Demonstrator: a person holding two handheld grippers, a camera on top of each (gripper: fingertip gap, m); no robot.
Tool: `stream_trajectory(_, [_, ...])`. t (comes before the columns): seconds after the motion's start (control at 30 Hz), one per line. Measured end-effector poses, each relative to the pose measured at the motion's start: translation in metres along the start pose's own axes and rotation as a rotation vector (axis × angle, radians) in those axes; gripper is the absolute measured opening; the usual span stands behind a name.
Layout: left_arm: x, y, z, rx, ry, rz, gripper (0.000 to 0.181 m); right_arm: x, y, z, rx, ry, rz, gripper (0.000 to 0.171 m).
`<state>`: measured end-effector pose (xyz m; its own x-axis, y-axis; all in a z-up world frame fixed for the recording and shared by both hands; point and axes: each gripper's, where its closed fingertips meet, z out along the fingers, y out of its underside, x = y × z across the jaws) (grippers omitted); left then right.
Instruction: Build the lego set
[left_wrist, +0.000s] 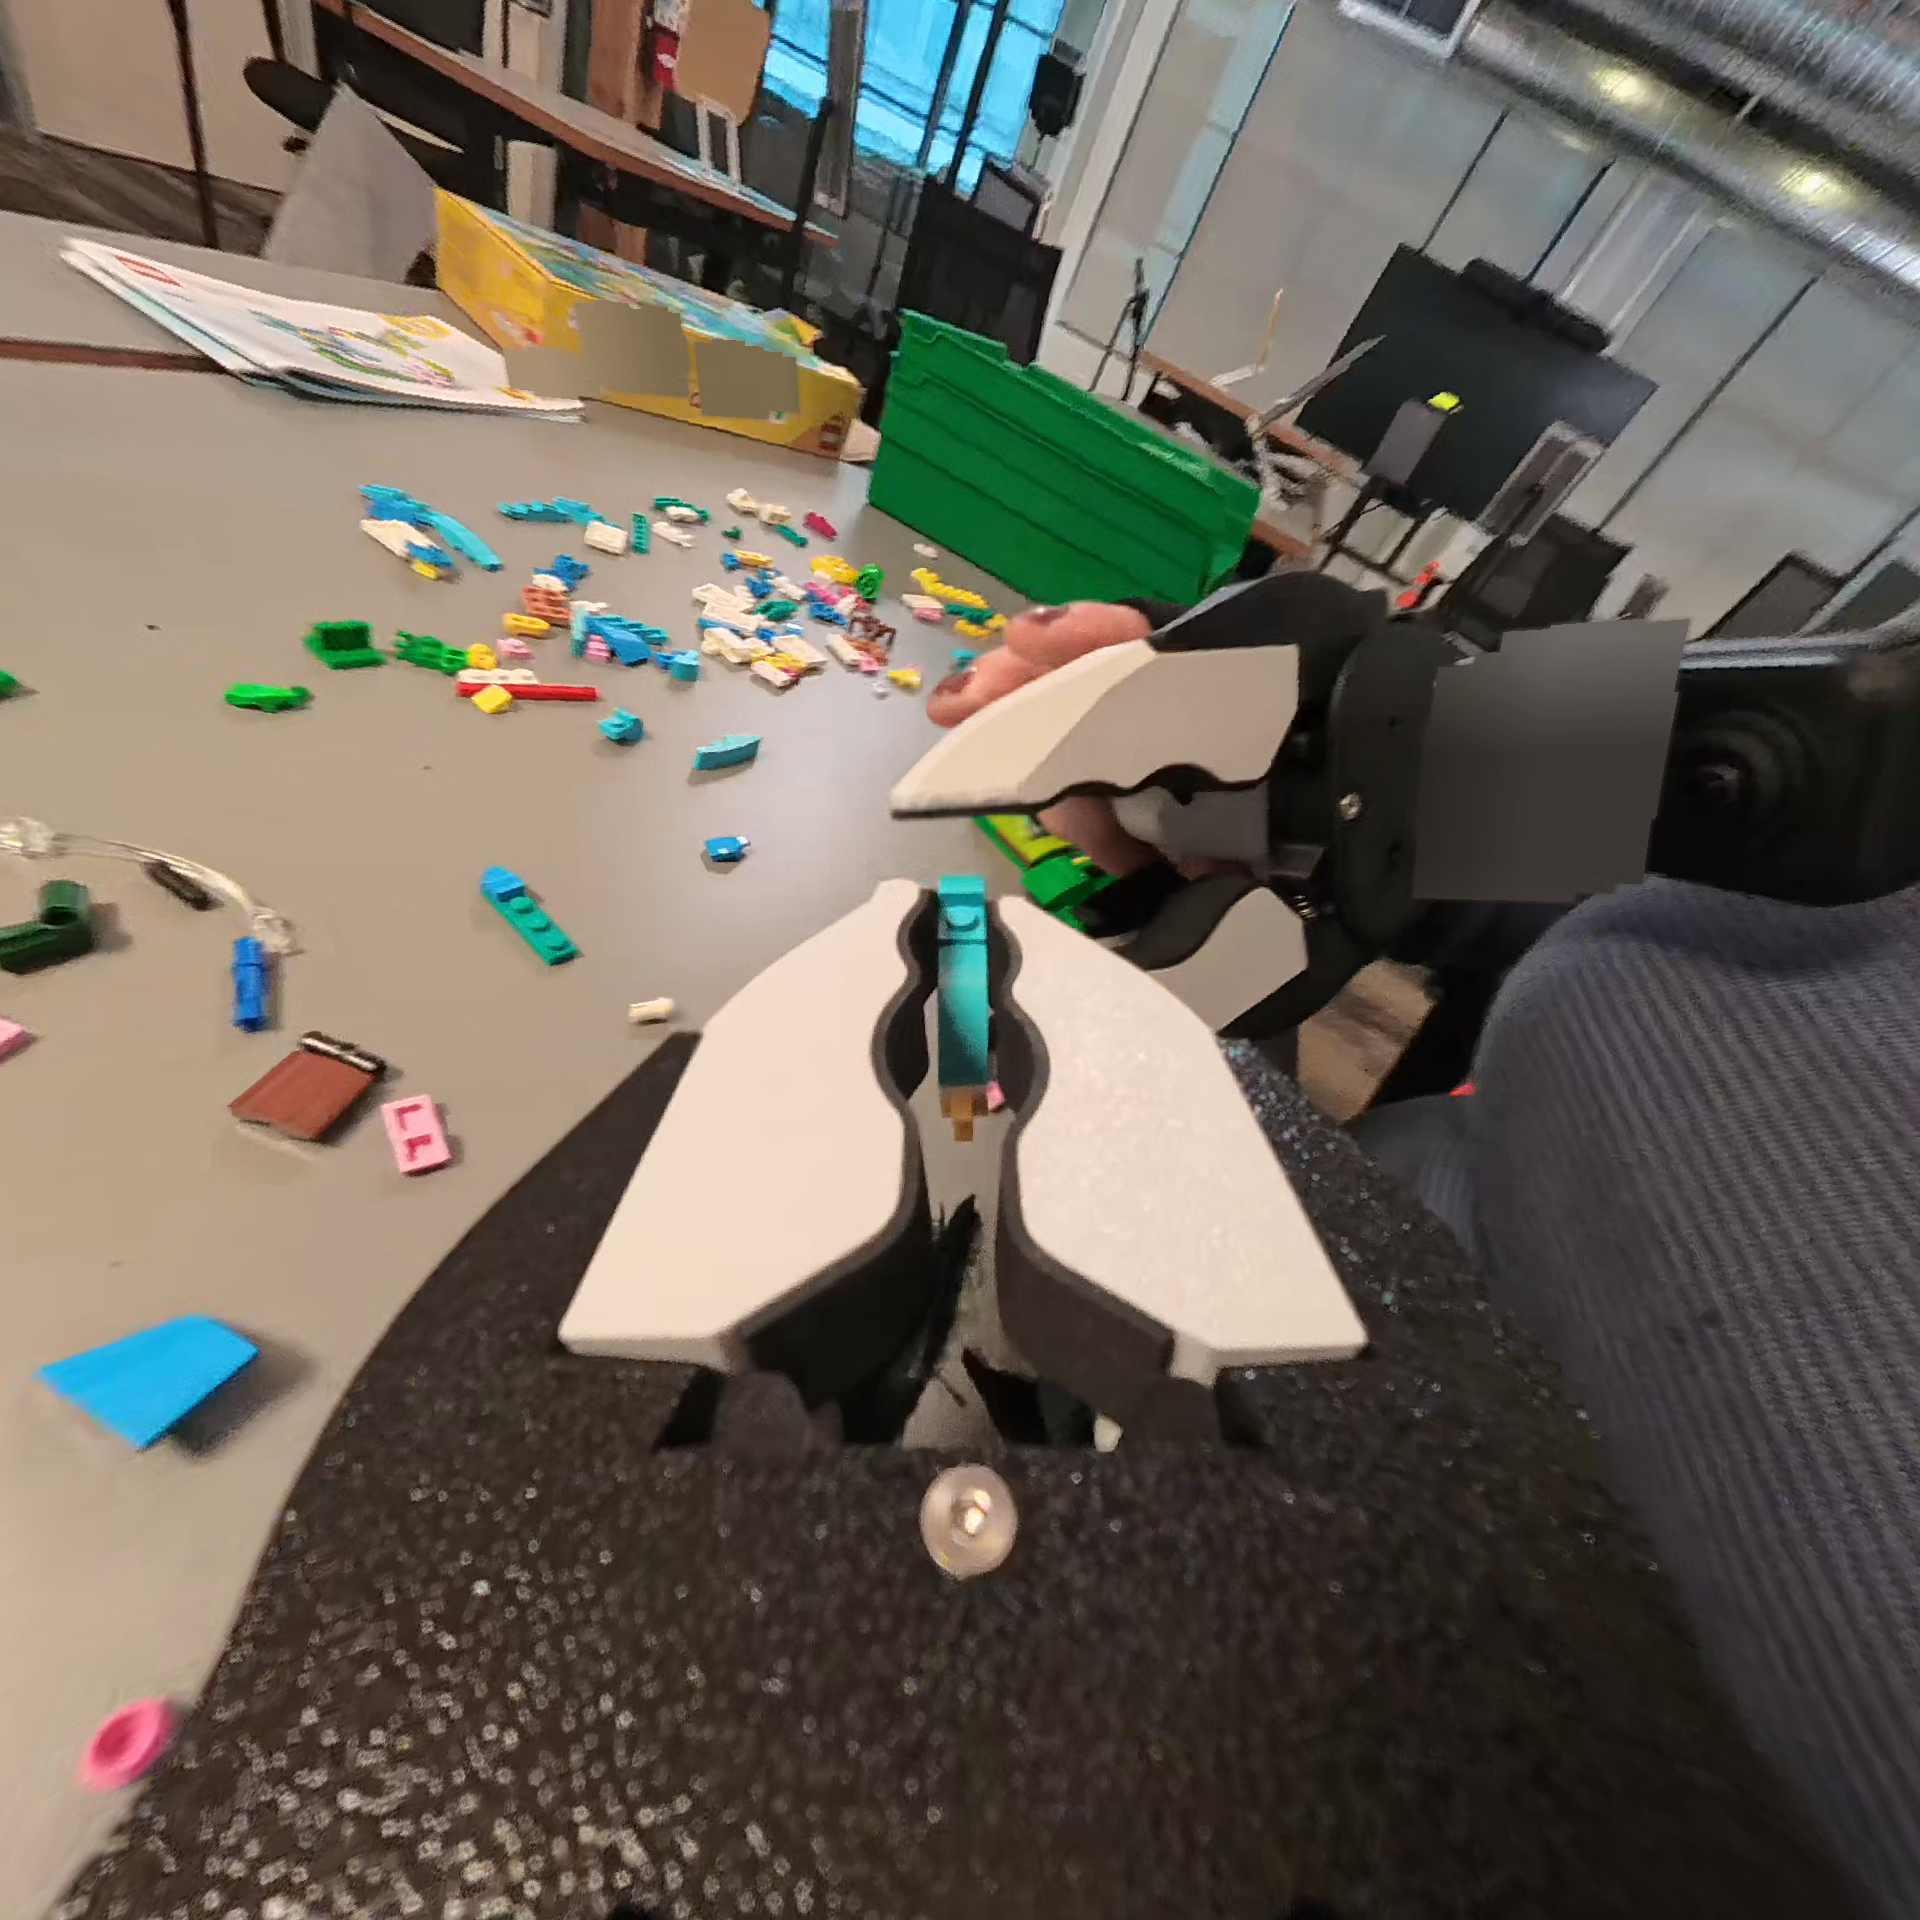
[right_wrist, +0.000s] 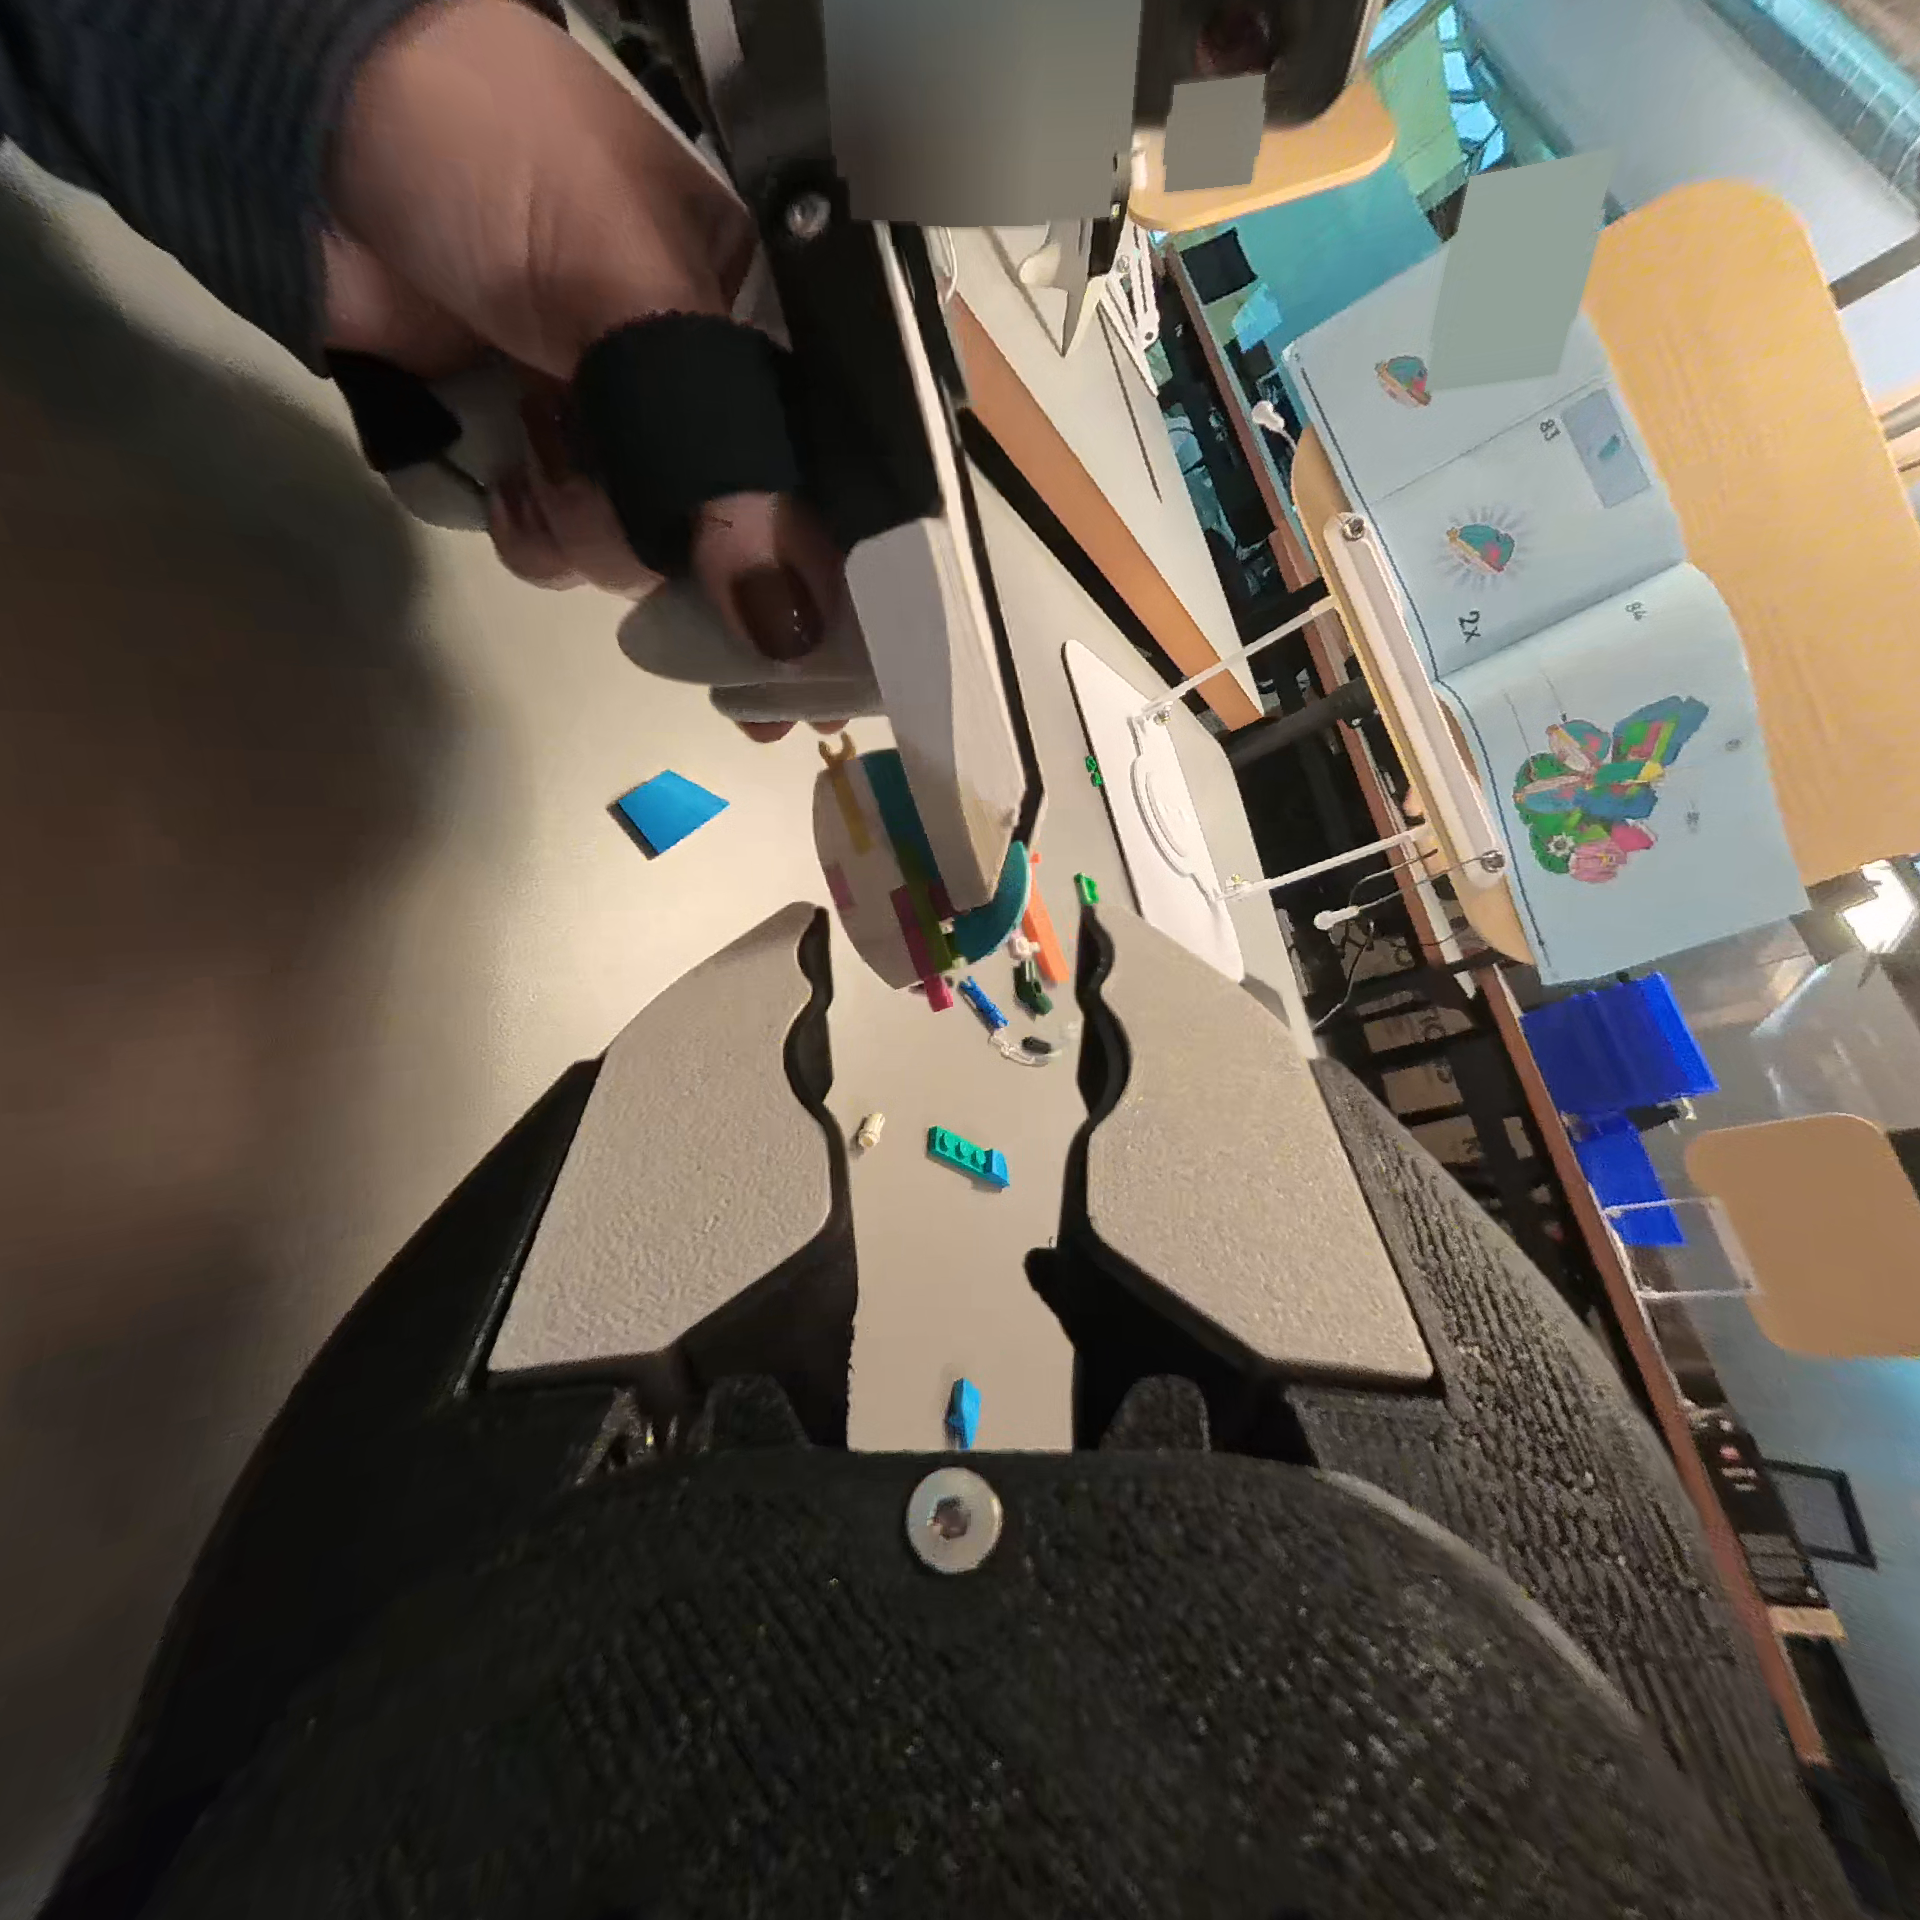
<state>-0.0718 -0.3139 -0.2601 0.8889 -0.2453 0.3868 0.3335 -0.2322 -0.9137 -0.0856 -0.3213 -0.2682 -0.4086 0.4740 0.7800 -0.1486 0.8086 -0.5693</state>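
Observation:
My left gripper (left_wrist: 961, 896) is shut on a small lego assembly (left_wrist: 961, 1003) with a teal edge, held above the grey table (left_wrist: 312, 790). In the right wrist view the assembly (right_wrist: 883, 883) shows white, teal, pink and green parts under a left finger (right_wrist: 935, 707). My right gripper (right_wrist: 951, 935) is open and empty, pointing at the assembly from a short distance. One of its white fingers (left_wrist: 1091, 727) shows in the left wrist view, just beyond the assembly. A green lego build (left_wrist: 1049, 862) lies partly hidden behind it.
Many loose bricks (left_wrist: 727, 613) lie mid-table. Nearer are a teal-blue plate (left_wrist: 525, 914), a brown piece (left_wrist: 307, 1086), a pink tile (left_wrist: 416, 1135) and a blue wedge (left_wrist: 145, 1371). A yellow box (left_wrist: 623, 312), booklets (left_wrist: 312, 332) and green crate (left_wrist: 1039, 468) stand behind. An open instruction book (right_wrist: 1558, 675) rests on a stand. Left and right tips are no more than a few centimetres apart.

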Motion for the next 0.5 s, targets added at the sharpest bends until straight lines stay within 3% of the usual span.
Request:
stream_trajectory(0.1, [0.003, -0.002, -0.001, 0.017, 0.071, -0.074, 0.008, -0.001, -0.004, 0.0, 0.033, -0.004, -0.046, 0.046])
stream_trajectory(0.23, [0.008, -0.007, -0.003, 0.059, 0.142, -0.147, 0.008, 0.001, -0.011, -0.001, 0.078, 0.037, -0.119, 0.035])
stream_trajectory(0.43, [0.012, -0.009, -0.004, 0.085, 0.184, -0.183, 0.008, 0.001, -0.014, -0.004, 0.098, -0.002, -0.043, 0.033])
stream_trajectory(0.5, [0.01, -0.005, -0.006, 0.043, 0.156, -0.162, 0.023, 0.005, -0.013, -0.005, 0.097, 0.01, -0.024, 0.033])
